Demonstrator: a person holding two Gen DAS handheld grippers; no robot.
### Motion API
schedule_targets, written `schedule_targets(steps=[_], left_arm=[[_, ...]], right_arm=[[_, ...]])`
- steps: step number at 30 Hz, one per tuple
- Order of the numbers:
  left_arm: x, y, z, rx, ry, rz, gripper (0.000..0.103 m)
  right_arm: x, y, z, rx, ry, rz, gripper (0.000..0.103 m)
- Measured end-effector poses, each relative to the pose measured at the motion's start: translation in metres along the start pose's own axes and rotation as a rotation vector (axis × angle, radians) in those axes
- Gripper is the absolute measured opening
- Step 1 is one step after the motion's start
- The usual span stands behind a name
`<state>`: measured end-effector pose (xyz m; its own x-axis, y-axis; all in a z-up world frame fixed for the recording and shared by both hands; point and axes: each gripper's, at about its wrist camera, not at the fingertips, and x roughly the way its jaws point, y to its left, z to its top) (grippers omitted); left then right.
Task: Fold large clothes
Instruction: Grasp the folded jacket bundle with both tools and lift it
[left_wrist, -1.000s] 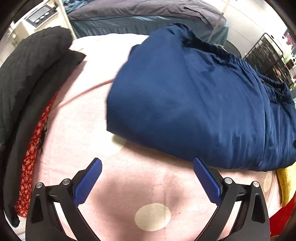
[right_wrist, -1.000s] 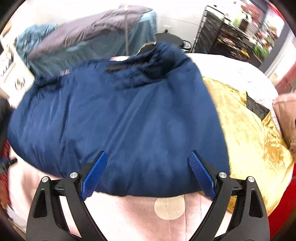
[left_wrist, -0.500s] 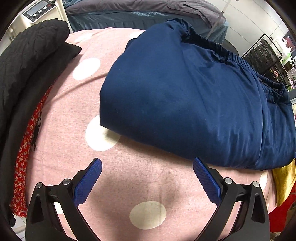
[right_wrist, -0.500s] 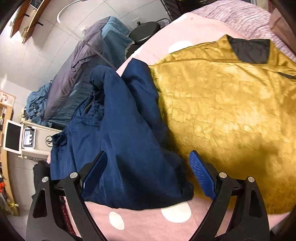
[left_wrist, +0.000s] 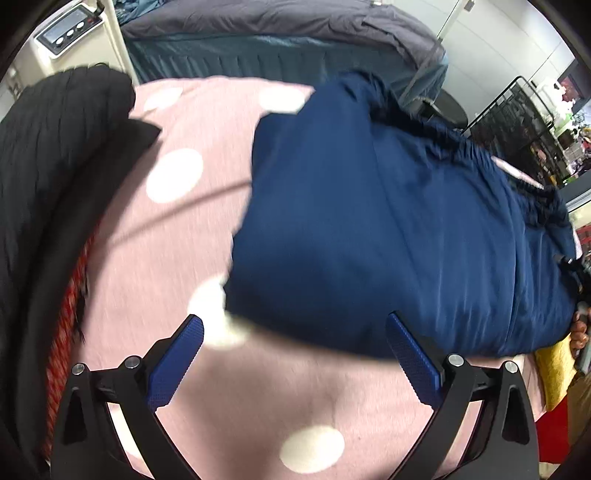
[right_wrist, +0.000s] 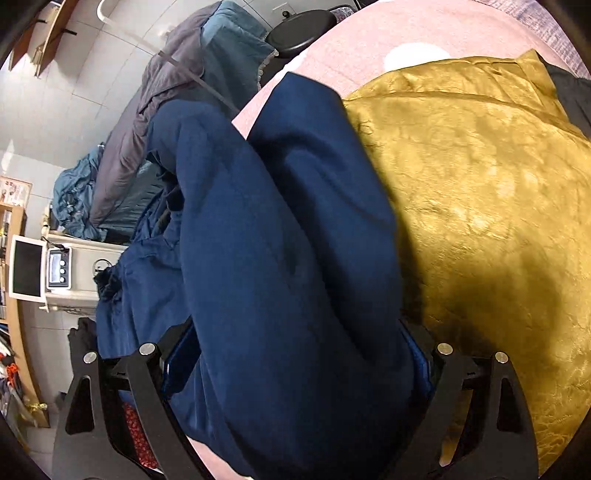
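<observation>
A folded navy blue garment (left_wrist: 388, 229) lies on the pink polka-dot sheet (left_wrist: 177, 229). My left gripper (left_wrist: 295, 360) is open and empty, just in front of the garment's near edge, its blue pads (left_wrist: 177, 360) over the sheet. In the right wrist view the navy garment (right_wrist: 280, 258) fills the space between the fingers of my right gripper (right_wrist: 295, 365). The jaws stand wide apart around the bulky fold, and the pads are mostly hidden by cloth.
A gold satin garment (right_wrist: 480, 192) lies beside the navy one on the right. A black garment (left_wrist: 48, 177) and red patterned cloth (left_wrist: 64, 332) lie at the left. A grey-blue duvet (left_wrist: 280, 40), a white appliance (left_wrist: 70, 33) and a black wire rack (left_wrist: 517, 122) stand beyond the bed.
The right gripper has pushed forward so the navy garment now sits between its fingers. The left gripper has moved closer to the garment's near edge.
</observation>
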<state>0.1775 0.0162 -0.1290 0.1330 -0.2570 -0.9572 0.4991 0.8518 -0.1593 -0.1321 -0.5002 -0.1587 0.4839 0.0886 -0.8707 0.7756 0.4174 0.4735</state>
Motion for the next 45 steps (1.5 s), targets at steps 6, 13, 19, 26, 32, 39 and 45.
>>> schedule_targets(steps=[6,13,19,26,32,39,45], left_arm=[[0.01,0.016,0.057,-0.01,0.018,-0.141,0.097],[0.072,0.026,0.106,-0.079,0.164,-0.273,0.097],[0.131,0.028,0.109,-0.068,0.293,-0.306,0.098],[0.147,0.035,0.108,-0.08,0.318,-0.408,0.098],[0.143,0.015,0.115,-0.032,0.288,-0.366,0.098],[0.141,-0.018,0.121,0.05,0.27,-0.321,0.09],[0.121,-0.041,0.119,0.06,0.211,-0.298,0.065]], right_arm=[[-0.004,-0.006,-0.006,-0.025,-0.002,-0.022,0.081],[0.0,-0.007,-0.003,-0.016,0.003,-0.048,0.081],[0.003,-0.003,-0.002,-0.015,0.013,-0.058,0.081],[0.008,-0.001,0.001,-0.012,0.024,-0.067,0.082],[0.013,0.001,0.004,-0.011,0.031,-0.083,0.083],[0.01,0.004,0.0,-0.033,0.025,-0.092,0.075],[0.006,0.015,-0.006,-0.061,0.005,-0.117,0.055]])
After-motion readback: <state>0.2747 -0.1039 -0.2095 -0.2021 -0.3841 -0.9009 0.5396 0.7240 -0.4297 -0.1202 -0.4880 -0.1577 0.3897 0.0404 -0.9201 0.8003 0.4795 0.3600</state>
